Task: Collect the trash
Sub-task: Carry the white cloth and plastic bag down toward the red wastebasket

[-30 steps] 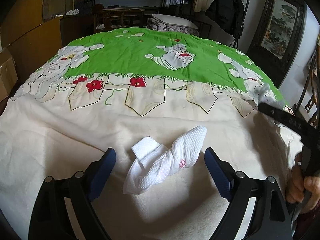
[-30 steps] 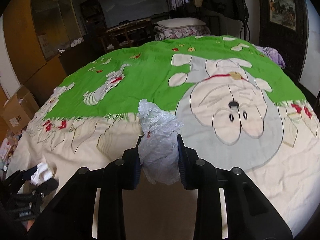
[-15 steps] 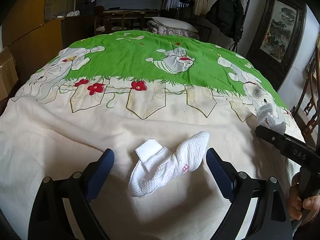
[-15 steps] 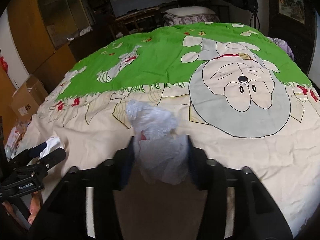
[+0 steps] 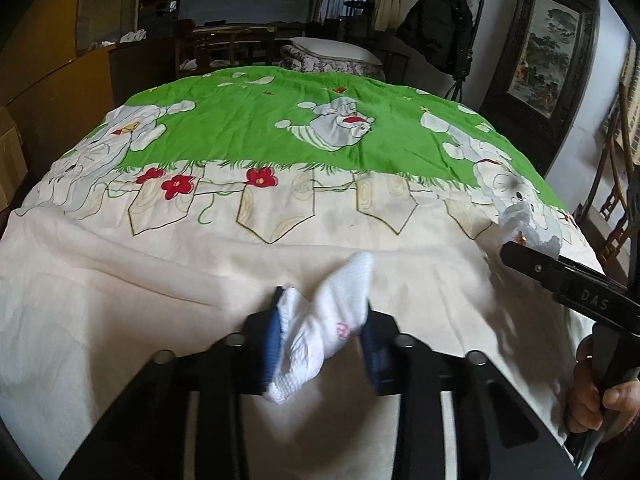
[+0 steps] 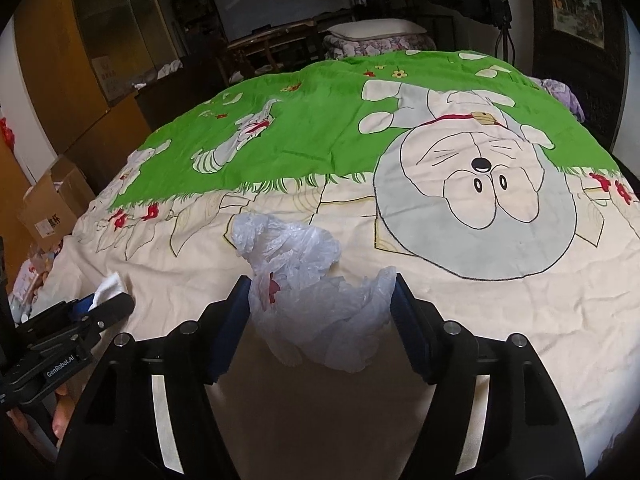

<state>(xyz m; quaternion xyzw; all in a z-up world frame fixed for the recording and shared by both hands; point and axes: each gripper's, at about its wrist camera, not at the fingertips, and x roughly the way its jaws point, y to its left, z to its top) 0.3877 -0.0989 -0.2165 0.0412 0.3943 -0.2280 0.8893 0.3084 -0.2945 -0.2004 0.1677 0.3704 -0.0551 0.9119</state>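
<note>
A crumpled white paper towel [image 5: 324,320] sits between the blue pads of my left gripper [image 5: 322,340], which is shut on it just above the bed quilt [image 5: 200,264]. A thin translucent plastic bag [image 6: 312,292] with a red mark lies between the fingers of my right gripper [image 6: 320,320], whose jaws stand apart around it, open. The right gripper also shows in the left wrist view [image 5: 560,276] at the right edge with the bag [image 5: 528,228] at its tip. The left gripper [image 6: 92,312] shows at the lower left of the right wrist view.
The quilt [image 6: 400,140] has a green far half with cartoon figures. Cardboard boxes [image 6: 52,208] stand left of the bed. A pillow and folded bedding [image 5: 332,54] lie at the far end. A coat rack [image 5: 440,28] and a framed picture [image 5: 548,52] are at the right.
My left gripper has closed on the white paper towel. My right gripper's jaws have opened from a tight hold on the plastic bag, which has spread out between them.
</note>
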